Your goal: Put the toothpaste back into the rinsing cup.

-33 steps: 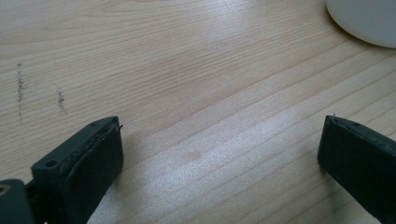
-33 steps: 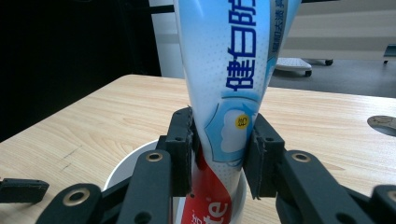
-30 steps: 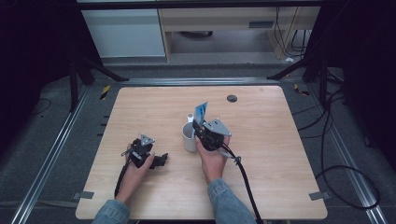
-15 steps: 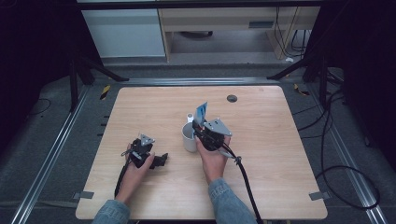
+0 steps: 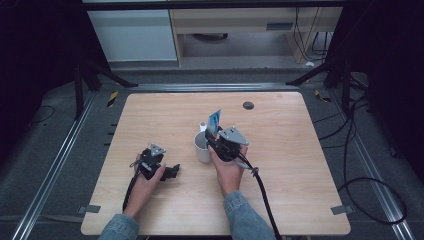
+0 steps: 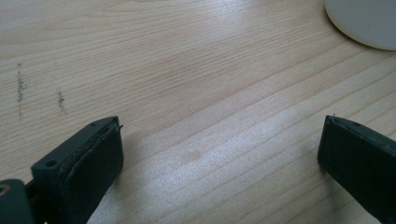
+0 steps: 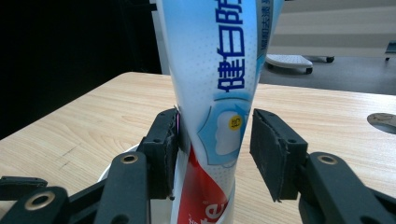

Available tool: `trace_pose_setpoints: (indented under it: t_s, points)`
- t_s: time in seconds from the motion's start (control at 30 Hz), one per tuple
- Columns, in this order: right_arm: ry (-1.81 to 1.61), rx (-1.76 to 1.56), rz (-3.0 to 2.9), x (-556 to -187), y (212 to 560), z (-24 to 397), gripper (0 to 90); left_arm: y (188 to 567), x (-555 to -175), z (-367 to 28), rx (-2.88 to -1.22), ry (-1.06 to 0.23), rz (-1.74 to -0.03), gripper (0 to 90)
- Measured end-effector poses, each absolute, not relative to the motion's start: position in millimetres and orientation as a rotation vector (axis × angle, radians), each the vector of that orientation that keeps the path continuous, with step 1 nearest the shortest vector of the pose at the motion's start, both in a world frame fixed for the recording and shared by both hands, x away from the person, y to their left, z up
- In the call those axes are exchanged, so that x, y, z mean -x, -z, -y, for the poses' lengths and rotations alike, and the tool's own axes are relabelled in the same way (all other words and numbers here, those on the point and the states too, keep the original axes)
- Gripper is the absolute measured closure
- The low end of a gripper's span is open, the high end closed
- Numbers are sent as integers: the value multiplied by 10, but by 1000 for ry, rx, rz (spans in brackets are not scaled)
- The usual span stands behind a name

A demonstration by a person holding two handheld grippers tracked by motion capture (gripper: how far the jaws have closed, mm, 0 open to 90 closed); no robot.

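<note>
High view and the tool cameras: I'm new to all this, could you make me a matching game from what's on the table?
Things:
1. toothpaste tube
2. white cup
3. left tool
4. dark round disc

Places or states:
A. set in the table top near its far edge
B. upright, lower end in the cup, between the jaws of the right tool
C. jaws wide apart over bare wood
D. stands mid-table beside the right hand

Pairs: 1-B, 2-D, 3-C, 4-A.

The right tool's jaws have just been opening, with the tube between them.
</note>
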State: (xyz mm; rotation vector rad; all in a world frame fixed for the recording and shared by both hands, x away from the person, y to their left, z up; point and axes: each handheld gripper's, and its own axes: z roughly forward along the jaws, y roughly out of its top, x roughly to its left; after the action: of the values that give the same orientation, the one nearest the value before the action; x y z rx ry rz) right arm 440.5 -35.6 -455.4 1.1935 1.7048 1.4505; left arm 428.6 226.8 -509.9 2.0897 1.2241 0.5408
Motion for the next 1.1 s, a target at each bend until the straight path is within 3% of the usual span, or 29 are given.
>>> trace_pose_setpoints:
  t_s: [1.1]
  points:
    - [-1452,-1181,-1716,-4395,4543,335,495,5099,-4286,-2268,-2089,-540,-1225,0]
